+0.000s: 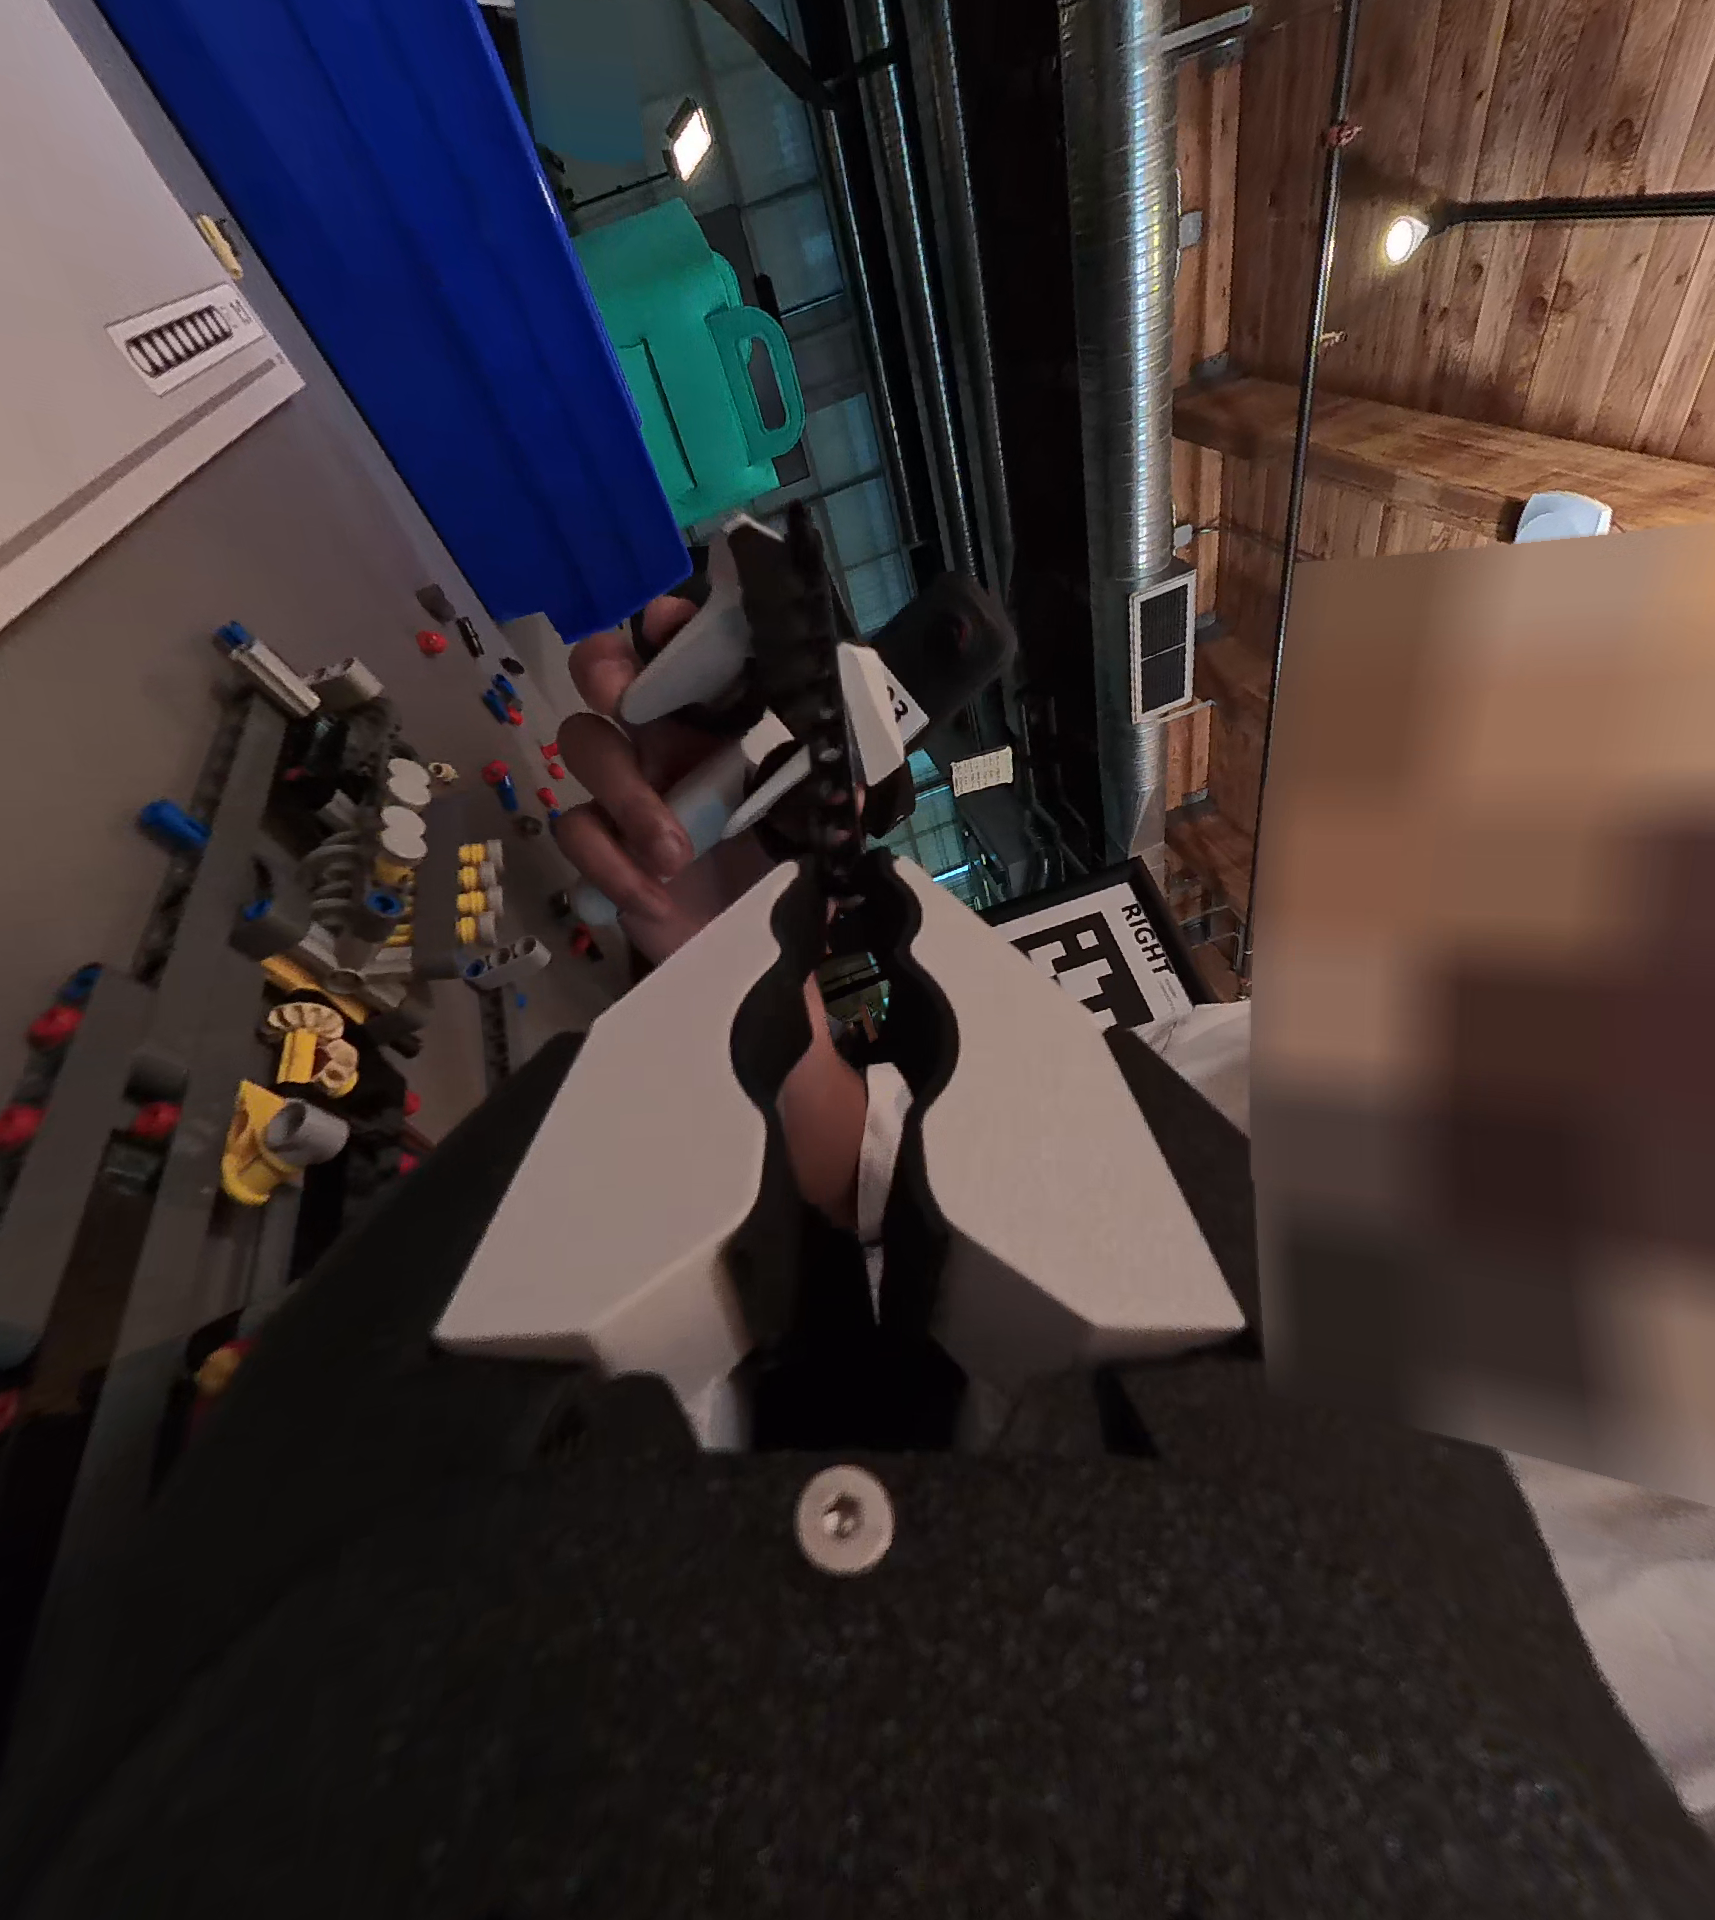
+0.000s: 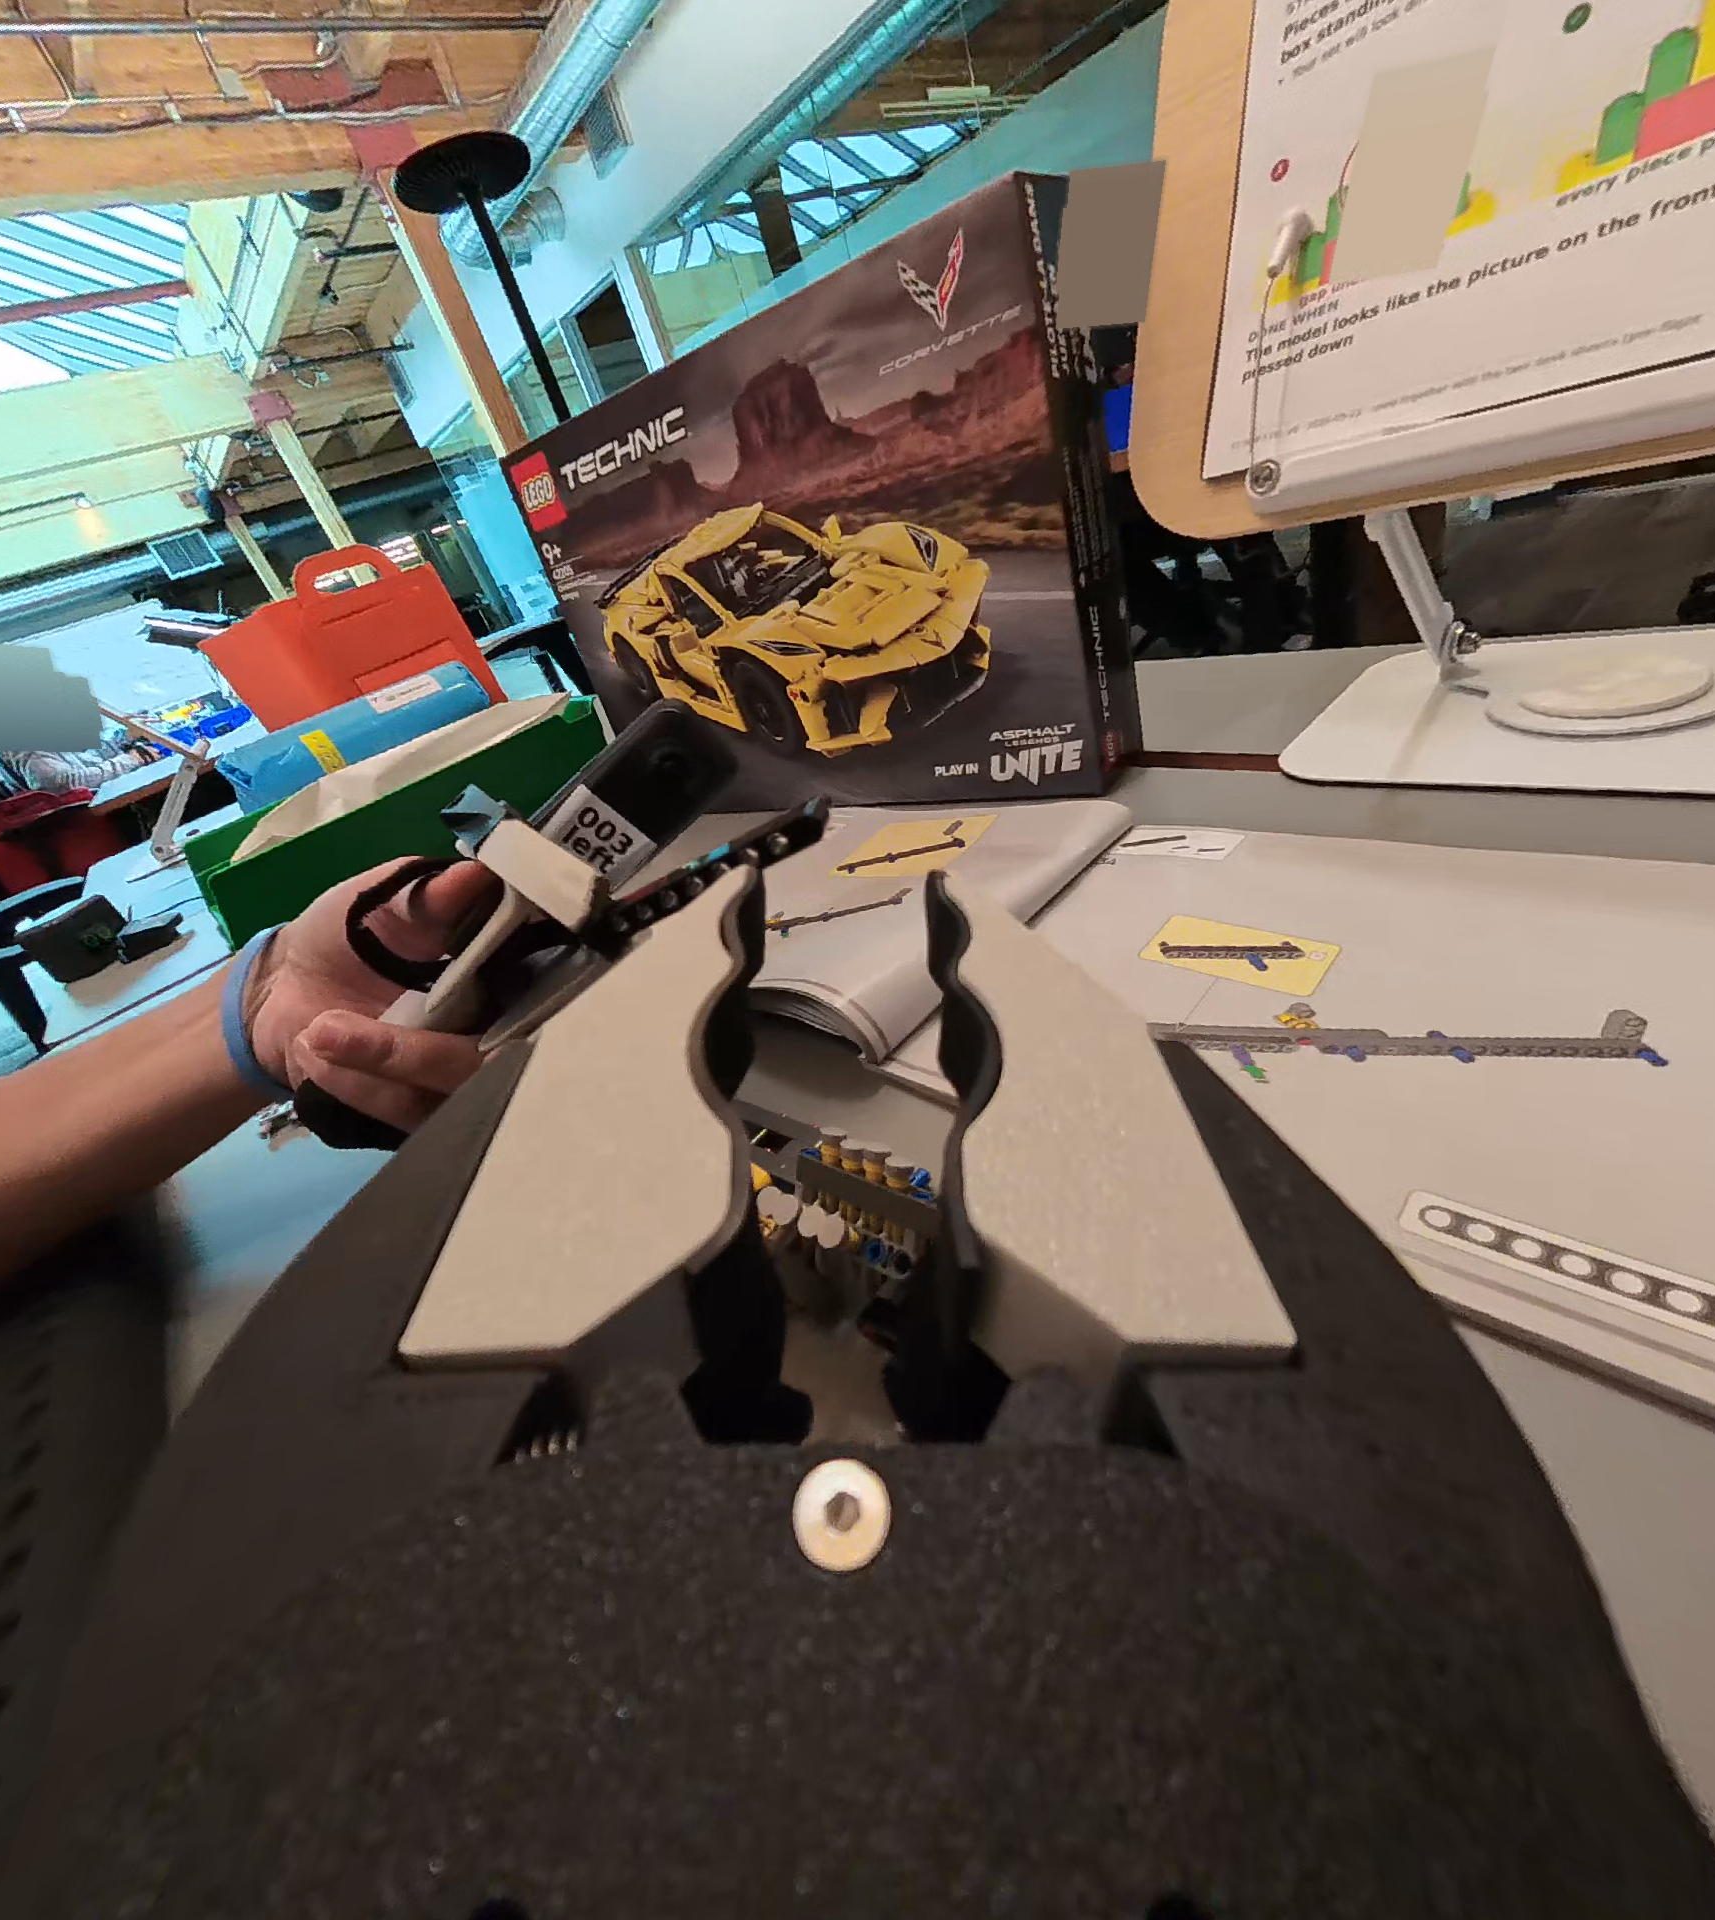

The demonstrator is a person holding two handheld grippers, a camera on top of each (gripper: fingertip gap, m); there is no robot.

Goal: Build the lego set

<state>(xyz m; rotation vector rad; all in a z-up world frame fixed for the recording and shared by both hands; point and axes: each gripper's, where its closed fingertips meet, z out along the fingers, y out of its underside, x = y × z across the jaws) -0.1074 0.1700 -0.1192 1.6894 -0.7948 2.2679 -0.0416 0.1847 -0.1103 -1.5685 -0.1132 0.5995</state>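
Observation:
My left gripper point(image 1: 832, 883) is shut on a long black beam with holes point(image 1: 811, 665), which sticks out past its tips. It is held up in the air above the table. In the right wrist view the left gripper point(image 2: 604, 914) sits at the left with the beam point(image 2: 728, 857) pointing right. My right gripper point(image 2: 840, 888) is open and empty, and the beam's free end lies just beyond its left fingertip point(image 2: 744, 883). In the left wrist view the right gripper point(image 1: 791, 707) has a finger on either side of the beam. The partly built model point(image 1: 344, 883) lies on the table, also below my right fingers point(image 2: 853, 1195).
Loose red and blue pins point(image 1: 500, 769) and grey beams point(image 1: 53, 1143) lie by the model. A blue bin point(image 1: 417, 312) stands behind. The open instruction booklet point(image 2: 936, 862), the set's box point(image 2: 832, 582), a green bin point(image 2: 396, 831) and a white stand base point(image 2: 1559, 727) ring the work area. The gap from one gripper's tips to the other's is roughly 7 cm.

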